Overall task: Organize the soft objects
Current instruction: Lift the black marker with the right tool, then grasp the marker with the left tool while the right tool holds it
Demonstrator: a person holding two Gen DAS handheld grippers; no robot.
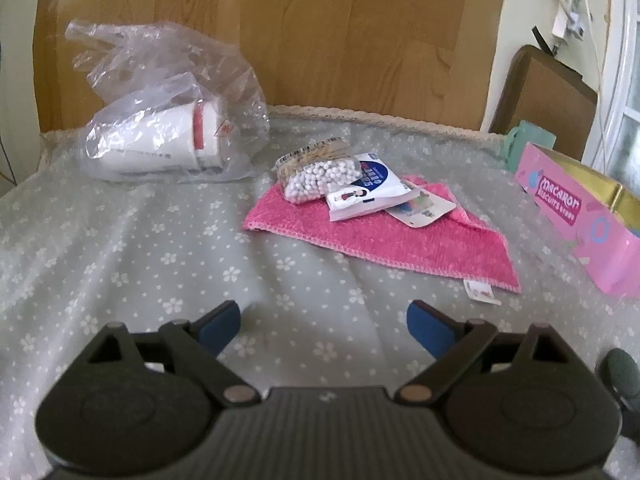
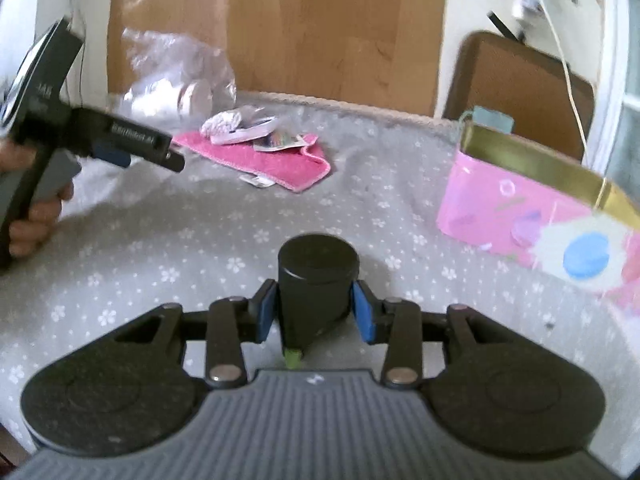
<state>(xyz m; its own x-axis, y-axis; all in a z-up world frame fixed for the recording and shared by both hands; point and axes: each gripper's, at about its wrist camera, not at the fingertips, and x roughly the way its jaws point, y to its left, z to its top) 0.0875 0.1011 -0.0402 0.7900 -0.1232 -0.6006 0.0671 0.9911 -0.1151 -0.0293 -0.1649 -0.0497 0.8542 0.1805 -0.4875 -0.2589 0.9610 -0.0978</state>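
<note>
Right claw (image 2: 314,312): narrowed on a dark cylindrical canister (image 2: 317,280), one blue pad on each side of its wall; a green tip shows under it. You hold it upright over the flowered cloth on the bench (image 2: 200,248).
Left claw (image 1: 323,322): spread wide and empty, hovering low over the cloth, short of the pink towel (image 1: 384,236).
Where the soft things are: the towel lies flat mid-bench with a bag of white beads (image 1: 320,178), a tissue pack (image 1: 370,194) and a printed card (image 1: 424,210) stacked on its far end. A clear plastic bag (image 1: 168,120) with white cups sits well apart to its left.
Likely target: the pink macaron tin (image 2: 532,204), open-topped, near your right side. This is my guess from the layout.
Doing it well: keep the canister vertical and your grip steady, because the right view is blurred. Clear the gold rim before lowering it.
Next for the left: lift the small items off first; dragging the towel would spill them.
Risk: the bead bag is slack and may sag out of a narrow pinch.
Cannot tell: what already lies inside the tin.
</note>
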